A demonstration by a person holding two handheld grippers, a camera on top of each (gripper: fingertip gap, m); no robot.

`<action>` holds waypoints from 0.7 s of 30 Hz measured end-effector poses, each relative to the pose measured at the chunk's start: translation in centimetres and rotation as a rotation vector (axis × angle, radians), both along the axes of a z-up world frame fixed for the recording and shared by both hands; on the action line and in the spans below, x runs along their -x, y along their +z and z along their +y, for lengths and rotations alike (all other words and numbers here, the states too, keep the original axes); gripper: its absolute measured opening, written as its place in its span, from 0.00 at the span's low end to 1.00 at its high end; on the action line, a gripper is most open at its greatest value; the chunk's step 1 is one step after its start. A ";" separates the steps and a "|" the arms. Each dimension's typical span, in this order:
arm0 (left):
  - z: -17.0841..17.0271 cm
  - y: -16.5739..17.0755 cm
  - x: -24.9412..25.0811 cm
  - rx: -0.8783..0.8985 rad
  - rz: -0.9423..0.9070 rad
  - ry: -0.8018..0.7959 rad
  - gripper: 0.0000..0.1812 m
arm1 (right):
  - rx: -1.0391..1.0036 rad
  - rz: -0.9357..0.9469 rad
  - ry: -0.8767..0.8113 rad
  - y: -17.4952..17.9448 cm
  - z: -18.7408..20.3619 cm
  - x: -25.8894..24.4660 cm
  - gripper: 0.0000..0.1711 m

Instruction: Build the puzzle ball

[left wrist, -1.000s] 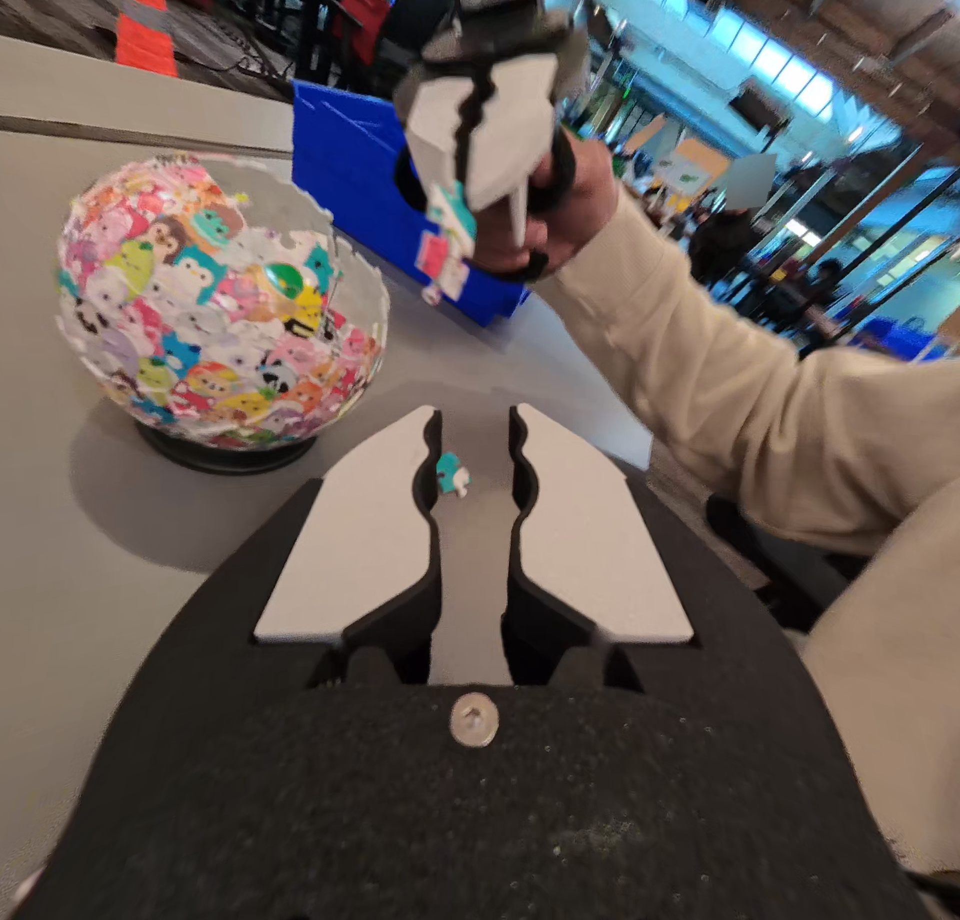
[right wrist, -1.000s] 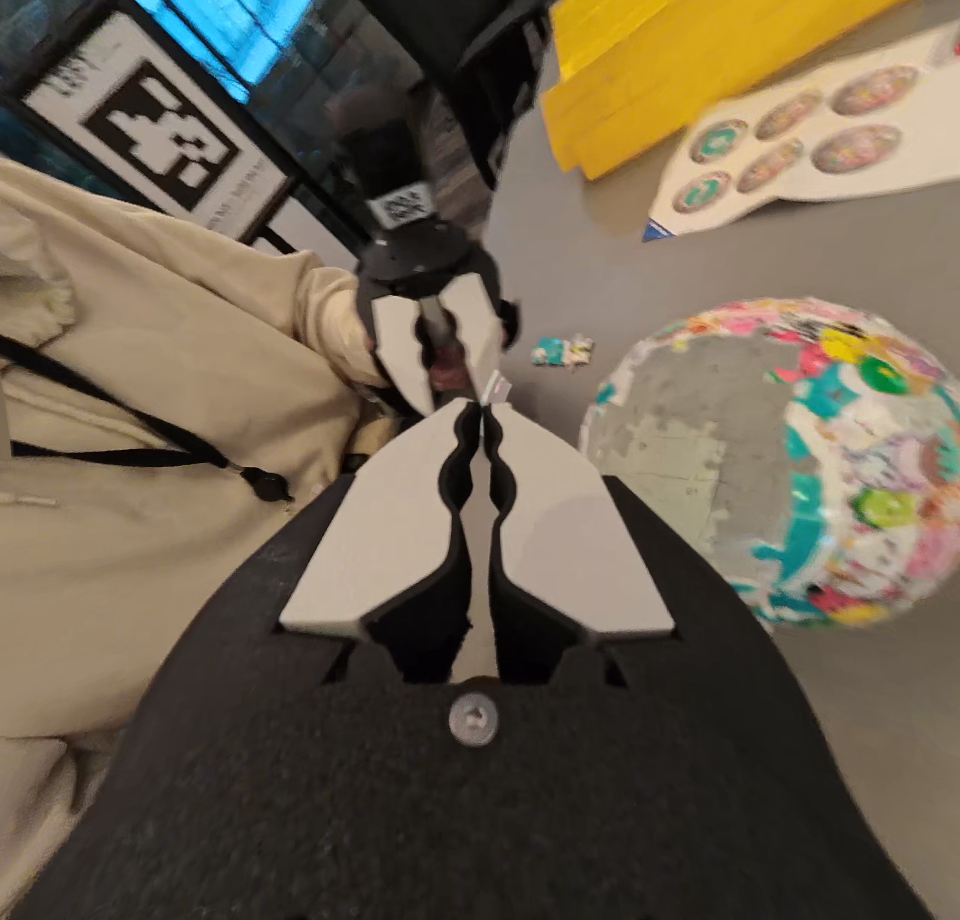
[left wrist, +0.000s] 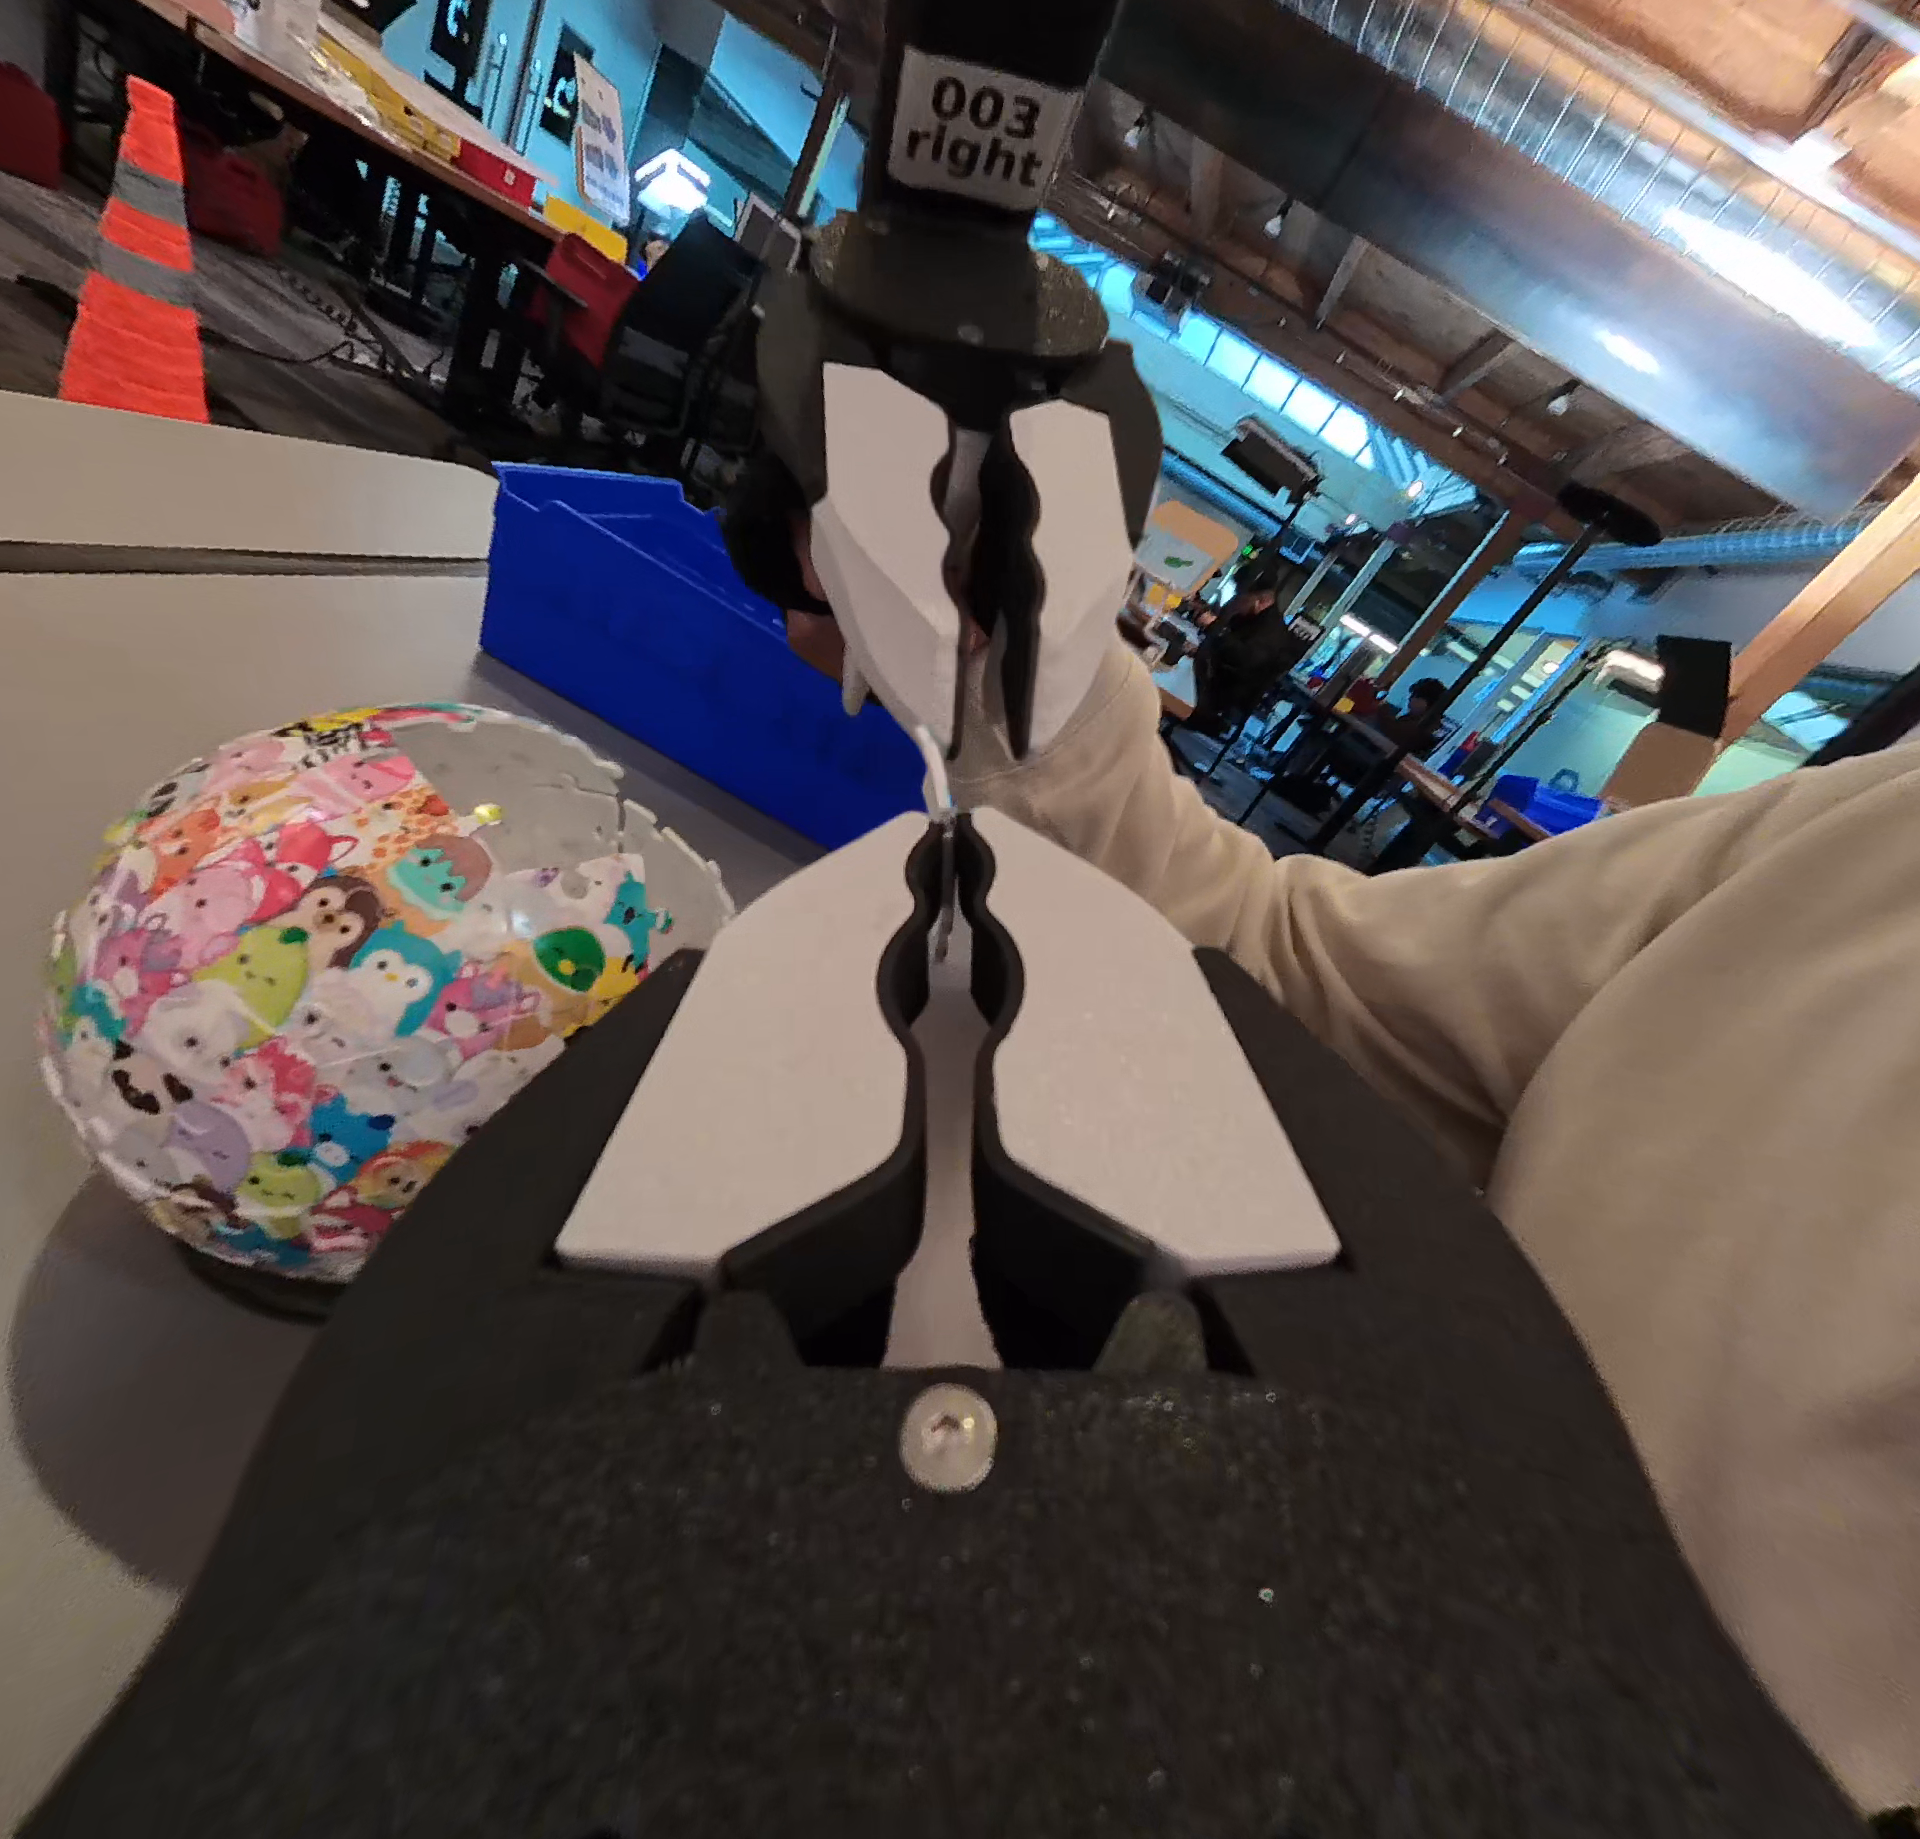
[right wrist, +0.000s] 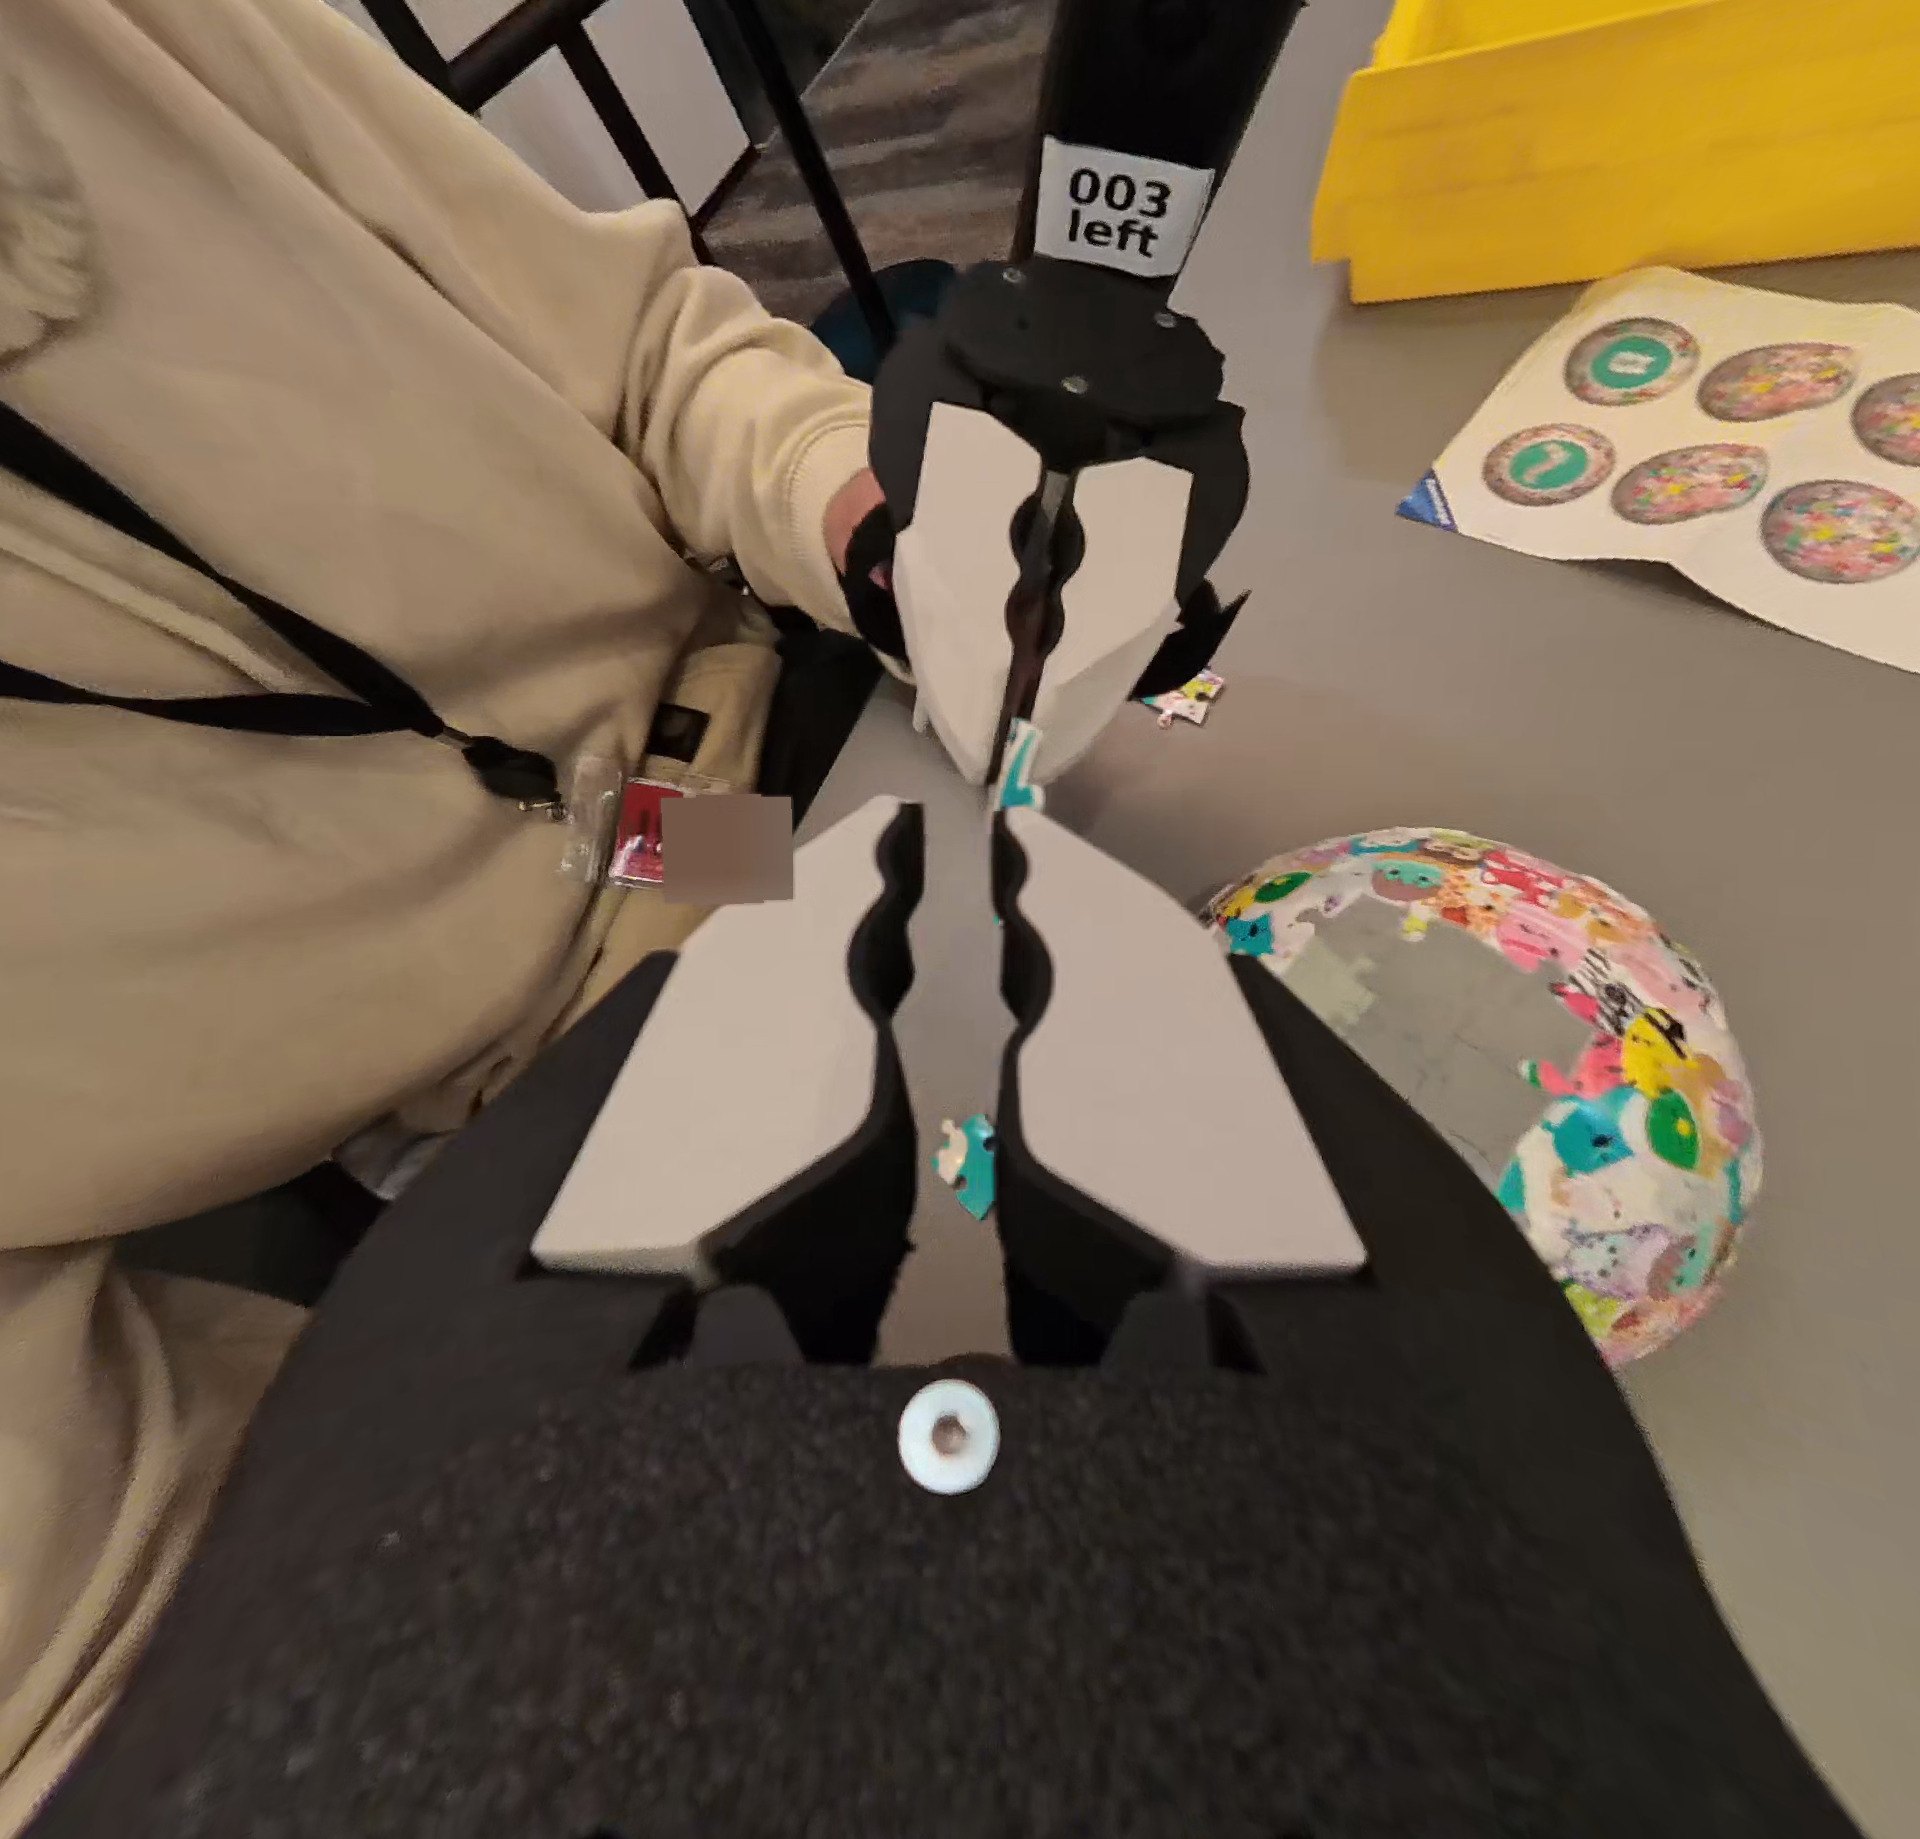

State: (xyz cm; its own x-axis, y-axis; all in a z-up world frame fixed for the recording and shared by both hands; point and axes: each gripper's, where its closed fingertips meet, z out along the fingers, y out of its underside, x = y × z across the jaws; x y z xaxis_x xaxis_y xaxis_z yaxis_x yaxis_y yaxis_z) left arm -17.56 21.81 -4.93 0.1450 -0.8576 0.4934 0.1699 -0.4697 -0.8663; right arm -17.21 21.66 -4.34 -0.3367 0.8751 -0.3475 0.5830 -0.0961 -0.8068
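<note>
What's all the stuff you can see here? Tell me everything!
puzzle ball: one, many colours, unfinished, on the table
held puzzle piece: one, teal and white, in the left gripper
loose puzzle pieces: two, teal and pink-white, on the table
picture sheet: one, white, behind the ball
yellow bin: one, far table edge
blue bin: one, behind the ball
cone: one, orange and grey, floor
table: one, grey
sleeve: cream
left gripper: white fingers, shut on the piece
right gripper: white fingers, open, facing it
</note>
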 end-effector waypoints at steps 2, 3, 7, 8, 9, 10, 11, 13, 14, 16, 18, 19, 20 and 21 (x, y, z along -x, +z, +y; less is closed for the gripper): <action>0.0 -0.4 -0.2 -0.026 0.041 0.008 0.01 | -0.009 -0.014 0.002 -0.3 0.4 0.2 0.02; 0.0 -0.5 -0.2 -0.034 0.055 0.012 0.01 | -0.013 -0.011 -0.003 -0.3 0.7 0.2 0.01; 0.0 -0.5 -0.1 -0.038 0.049 0.011 0.01 | -0.014 -0.031 -0.022 -0.8 1.6 0.1 0.06; -0.1 -0.5 -0.2 -0.036 0.045 0.004 0.01 | -0.001 -0.031 0.001 -0.9 1.2 0.1 0.05; -0.1 -0.6 -0.3 -0.030 0.047 -0.004 0.01 | 0.001 -0.034 0.017 -1.0 0.9 0.2 0.02; 0.0 -0.8 -0.3 -0.027 0.053 -0.002 0.01 | -0.010 -0.049 0.015 -1.4 0.9 0.3 0.02; 0.0 -0.9 -0.3 -0.028 0.048 0.001 0.01 | -0.011 -0.055 0.012 -1.5 1.0 0.3 0.02; 0.1 -1.0 -0.3 -0.013 0.039 -0.007 0.01 | -0.003 -0.054 0.021 -1.5 0.9 0.2 0.02; 0.2 -1.1 -0.3 -0.015 0.044 0.003 0.01 | 0.001 -0.061 0.013 -1.6 1.0 0.2 0.02; 0.5 -1.4 0.0 -0.027 0.065 0.030 0.04 | 0.009 -0.073 -0.001 -2.0 1.3 0.0 0.02; 1.0 -1.8 0.9 -0.040 0.091 0.074 0.08 | 0.013 -0.087 -0.042 -2.5 1.9 -0.4 0.01; 1.2 -2.0 1.7 -0.056 0.105 0.106 0.04 | 0.034 -0.094 -0.060 -2.7 2.1 -0.7 0.01; 1.3 -2.2 2.4 -0.073 0.122 0.136 0.00 | 0.056 -0.098 -0.078 -2.9 2.2 -1.1 0.01; 1.3 -2.6 2.9 -0.081 0.141 0.155 0.00 | 0.087 -0.112 -0.086 -3.3 2.2 -1.5 0.01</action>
State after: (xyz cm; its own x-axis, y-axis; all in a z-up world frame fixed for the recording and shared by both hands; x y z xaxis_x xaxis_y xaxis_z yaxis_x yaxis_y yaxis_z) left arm -20.47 23.08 -7.50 0.3413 -0.8557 0.3890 0.1093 -0.3749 -0.9206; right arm -15.73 23.88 -7.60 -0.2165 0.8639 -0.4548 0.6555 -0.2166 -0.7234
